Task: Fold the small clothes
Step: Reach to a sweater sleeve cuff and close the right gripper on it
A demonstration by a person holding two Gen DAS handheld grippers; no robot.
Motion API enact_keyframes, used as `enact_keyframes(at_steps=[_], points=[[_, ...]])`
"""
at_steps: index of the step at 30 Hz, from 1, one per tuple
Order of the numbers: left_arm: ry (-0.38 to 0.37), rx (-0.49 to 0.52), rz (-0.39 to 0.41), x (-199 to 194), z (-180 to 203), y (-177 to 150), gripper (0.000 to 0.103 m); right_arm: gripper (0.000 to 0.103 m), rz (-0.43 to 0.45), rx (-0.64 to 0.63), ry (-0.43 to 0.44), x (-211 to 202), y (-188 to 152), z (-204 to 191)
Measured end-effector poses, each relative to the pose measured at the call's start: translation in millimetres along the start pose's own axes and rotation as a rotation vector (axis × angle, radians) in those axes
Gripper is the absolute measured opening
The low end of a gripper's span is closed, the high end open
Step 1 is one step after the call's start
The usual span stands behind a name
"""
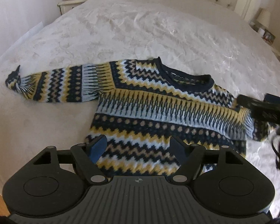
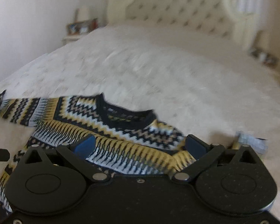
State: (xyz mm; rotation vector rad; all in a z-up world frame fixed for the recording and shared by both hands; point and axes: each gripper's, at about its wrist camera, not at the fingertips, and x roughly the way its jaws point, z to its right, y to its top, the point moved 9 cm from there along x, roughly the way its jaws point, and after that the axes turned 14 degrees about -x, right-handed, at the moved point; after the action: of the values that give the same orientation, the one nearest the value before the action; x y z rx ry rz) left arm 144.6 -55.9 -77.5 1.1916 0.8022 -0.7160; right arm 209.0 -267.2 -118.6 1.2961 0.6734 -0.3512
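1. Sweater lies flat on the bed, front up, one sleeve stretched out to the side.
2. Left gripper spread wide over the sweater's lower body, holding nothing.
3. Right gripper spread wide over the chest, holding nothing; view blurred.
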Motion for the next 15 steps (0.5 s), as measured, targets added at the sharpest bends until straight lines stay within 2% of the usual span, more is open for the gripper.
enact_keyframes(at_steps=[3, 5, 7, 15], points=[[0.020, -0.038, -0.039, 12.6, 0.2, -1.9, 0.073, 0.101, -0.053, -0.049, 0.038, 43.8, 4.9, 11.9], [0.039, -0.061, -0.080, 22.1, -2.3, -5.4, 0.073, 0.090, -0.093, -0.065, 0.082, 68.9, 4.9, 17.5], [0.054, -0.087, -0.112, 29.4, -5.2, -9.3, 0.073, 0.085, -0.140, -0.066, 0.125, 96.7, 5.6, 24.9], [0.129, -0.159, -0.168, 41.8, -20.4, -17.8, 0.073, 0.072, -0.270, -0.187, 0.175, 184.4, -3.2, 38.6]])
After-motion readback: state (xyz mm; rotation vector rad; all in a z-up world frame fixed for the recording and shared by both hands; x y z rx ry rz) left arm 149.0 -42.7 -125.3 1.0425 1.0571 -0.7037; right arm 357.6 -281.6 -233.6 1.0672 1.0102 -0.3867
